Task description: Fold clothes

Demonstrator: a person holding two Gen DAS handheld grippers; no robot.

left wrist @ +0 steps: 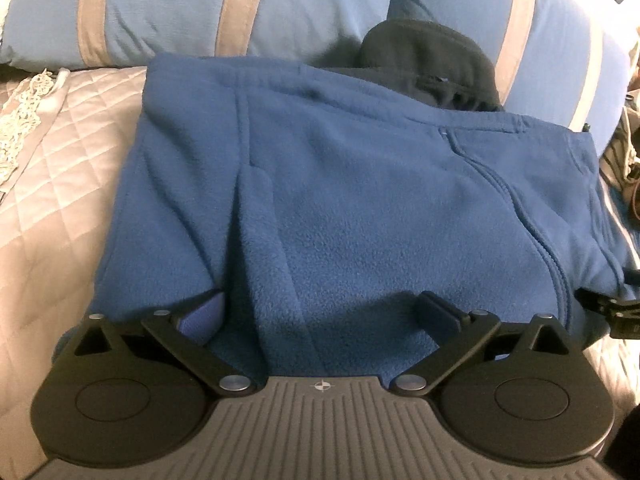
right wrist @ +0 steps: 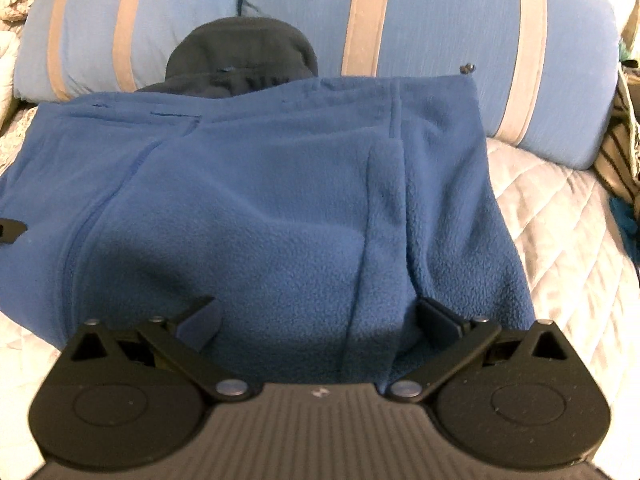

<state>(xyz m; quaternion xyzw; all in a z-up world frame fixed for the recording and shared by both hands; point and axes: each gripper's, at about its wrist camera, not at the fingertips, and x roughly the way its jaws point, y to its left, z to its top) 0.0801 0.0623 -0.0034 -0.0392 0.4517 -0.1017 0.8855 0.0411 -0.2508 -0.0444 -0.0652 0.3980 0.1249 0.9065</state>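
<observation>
Quilted pale bed (left wrist: 60, 184), diamond-stitched and faintly shiny, carrying everything here; two plump blue pillows (right wrist: 432, 32) with tan stripes propped along its head edge. Spread flat across the middle of the bed, reaching back to the pillows: a blue fleece (left wrist: 340, 200), thick, nubby and matte, zip seam curving down one side, sleeves apparently turned in to leave long soft creases near both side edges, so likely part-folded already. Peeking out past the far hem, a dark fleece collar or hood (right wrist: 240, 52), rounded and rumpled. Near edge of the fleece bunched up between the fingers of each tool, probably so both near corners can be carried toward the pillows in one fold. Left hand-held gripper (left wrist: 324, 316) spread wide, fabric lying between the pads yet not pinched. Right hand-held gripper (right wrist: 320, 316) likewise apart, straddling the near hem beside a sleeve crease, nothing clamped.
</observation>
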